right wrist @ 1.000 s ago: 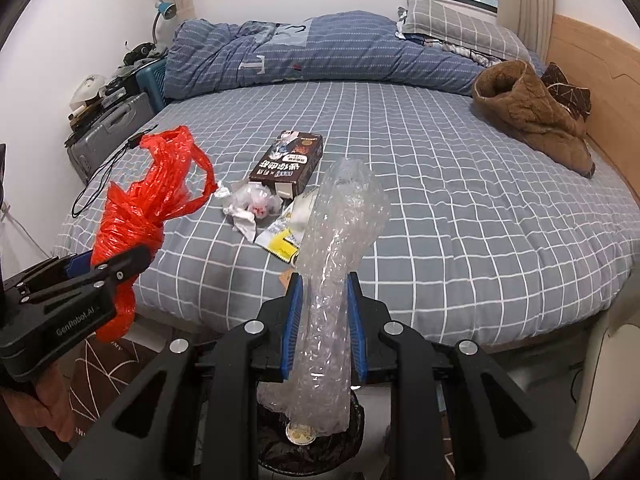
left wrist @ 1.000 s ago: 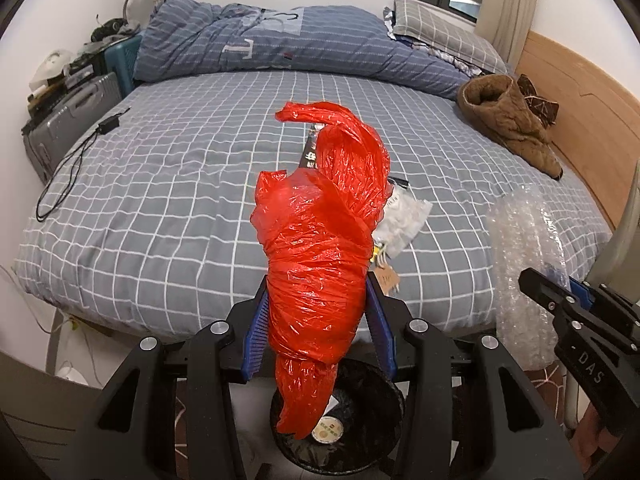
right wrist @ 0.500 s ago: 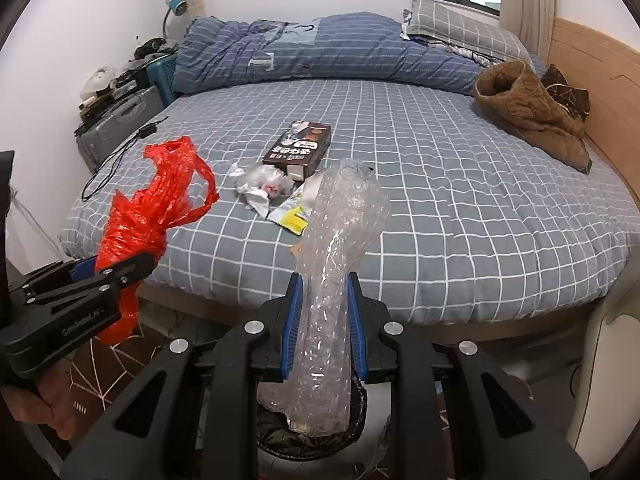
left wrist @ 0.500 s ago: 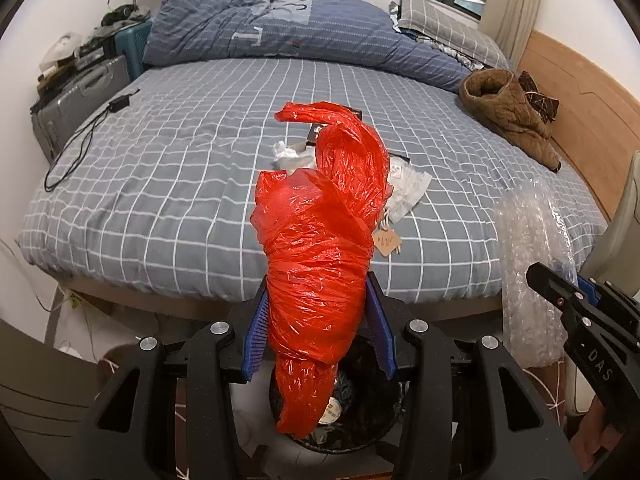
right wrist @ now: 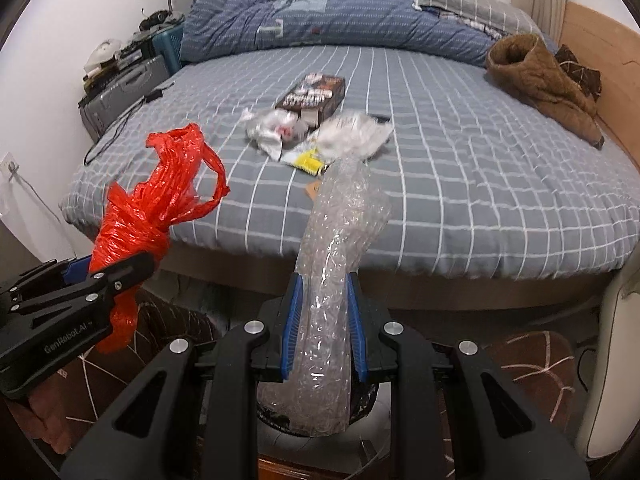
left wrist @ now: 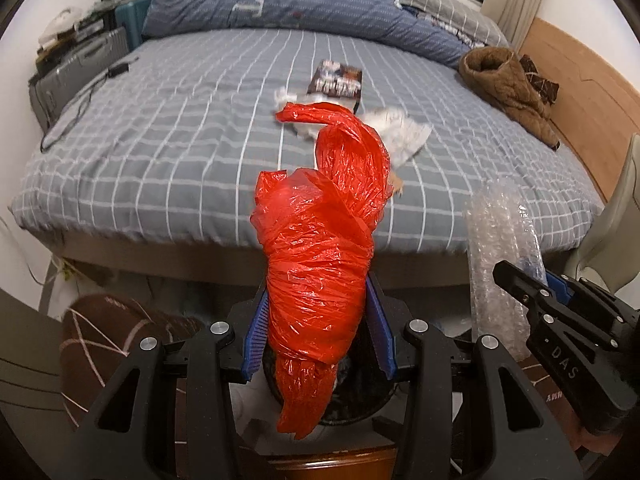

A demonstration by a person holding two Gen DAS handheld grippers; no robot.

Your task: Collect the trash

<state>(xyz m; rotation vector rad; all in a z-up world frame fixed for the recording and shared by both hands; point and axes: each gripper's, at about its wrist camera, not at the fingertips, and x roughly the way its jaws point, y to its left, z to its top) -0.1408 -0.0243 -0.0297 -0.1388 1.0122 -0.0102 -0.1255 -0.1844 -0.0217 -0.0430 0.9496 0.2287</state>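
Nearest, two grippers each clamp one piece of trash above one dark waste bin (left wrist: pixel 362 408) on the floor. The left gripper (left wrist: pixel 316 336) has its blue pads pressed into a crumpled red plastic bag (left wrist: pixel 320 248); the bag's lower tail hangs into the bin mouth and hides most of the bin's inside. The right gripper (right wrist: pixel 322 328), its jaws set narrower, squeezes a roll of clear bubble wrap (right wrist: pixel 338 264), whose lower end likewise reaches into the bin and covers its opening. Each gripper appears at the edge of the other's view, only partly in frame, and a hand beneath each is cut off.

A brown rug with pale lines (right wrist: pixel 532 364) lies on the floor around the bin.

Farther off, on the bed (right wrist: pixel 460 168) with its grey checked cover, several pieces of trash remain close together: one dark printed box (right wrist: pixel 314 94), one crumpled white wrapper (right wrist: pixel 272 128), a clear plastic bag (right wrist: pixel 356 132) and a yellow-and-white packet (right wrist: pixel 304 158) partly under it; motion blur makes their print unreadable. A brown padded garment (right wrist: pixel 536 80) lies well apart near the wooden headboard. Beyond, a blue duvet (right wrist: pixel 320 20) is heaped, one grey suitcase (right wrist: pixel 120 88) beside the bed.
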